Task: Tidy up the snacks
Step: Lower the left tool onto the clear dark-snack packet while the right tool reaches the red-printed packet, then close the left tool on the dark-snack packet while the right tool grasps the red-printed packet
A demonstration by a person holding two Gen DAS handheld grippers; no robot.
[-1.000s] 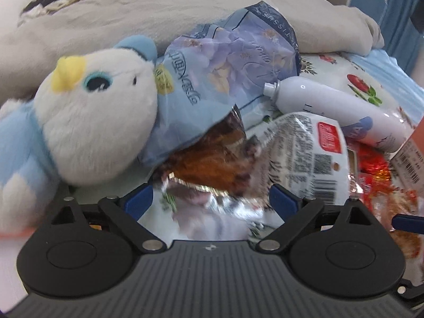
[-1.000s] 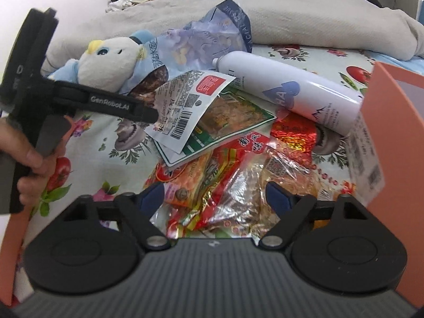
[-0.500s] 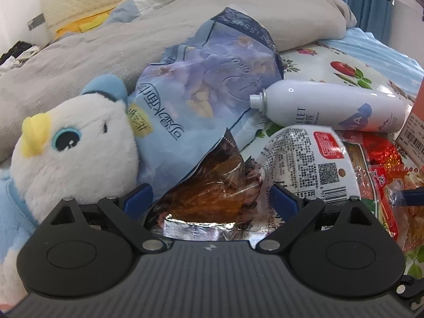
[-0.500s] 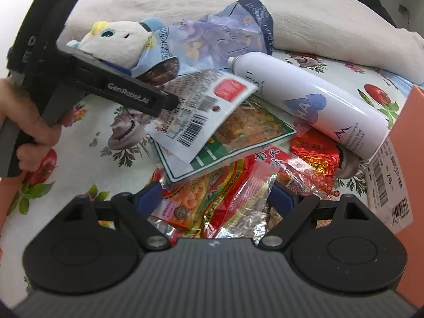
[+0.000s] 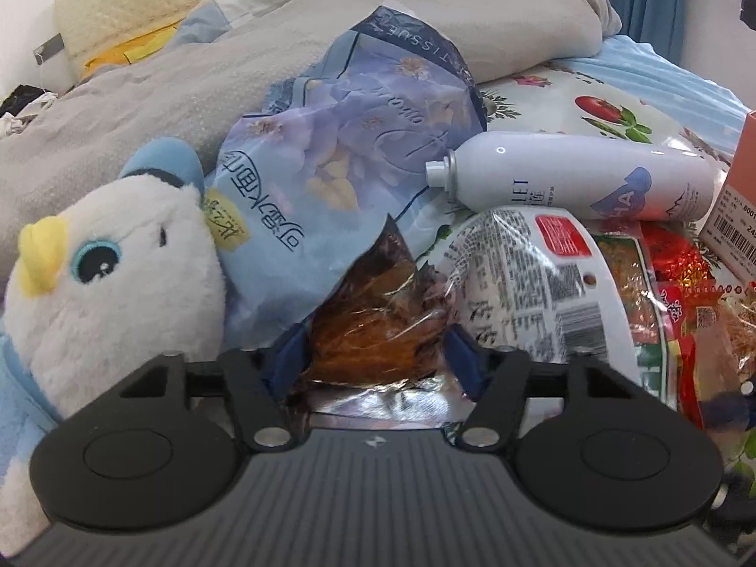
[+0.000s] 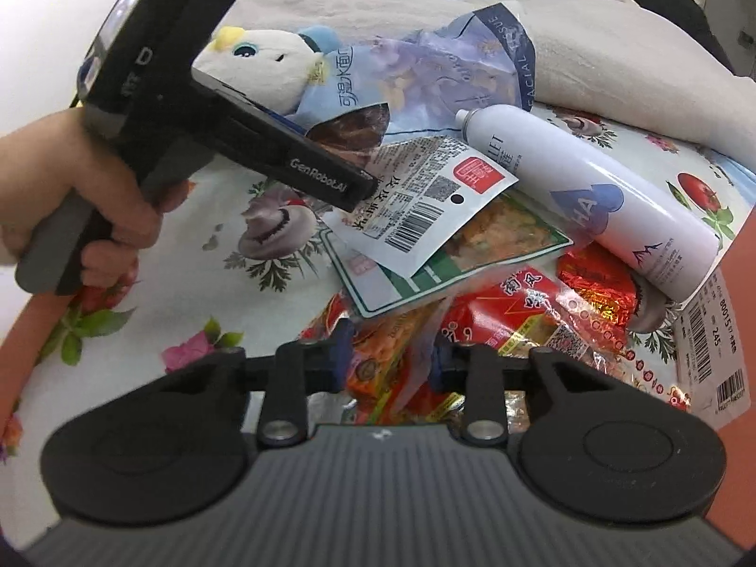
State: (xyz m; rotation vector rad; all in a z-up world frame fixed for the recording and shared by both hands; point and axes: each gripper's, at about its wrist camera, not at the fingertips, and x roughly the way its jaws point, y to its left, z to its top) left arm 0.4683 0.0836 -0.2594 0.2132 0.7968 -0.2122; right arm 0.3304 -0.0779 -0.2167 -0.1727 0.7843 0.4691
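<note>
On the left, my left claw [image 5: 375,354] was closing around the brown snack packet [image 5: 378,326], which lay on the bed against the plush bird [image 5: 108,279] and under the blue tissue pack [image 5: 349,165]. To the right, my right claw [image 6: 390,361] was closing on the orange-red snack wrapper [image 6: 392,354] in the near pile. I feared the thin foil could slip out or tear, and neighbouring packets could be dragged along.
</note>
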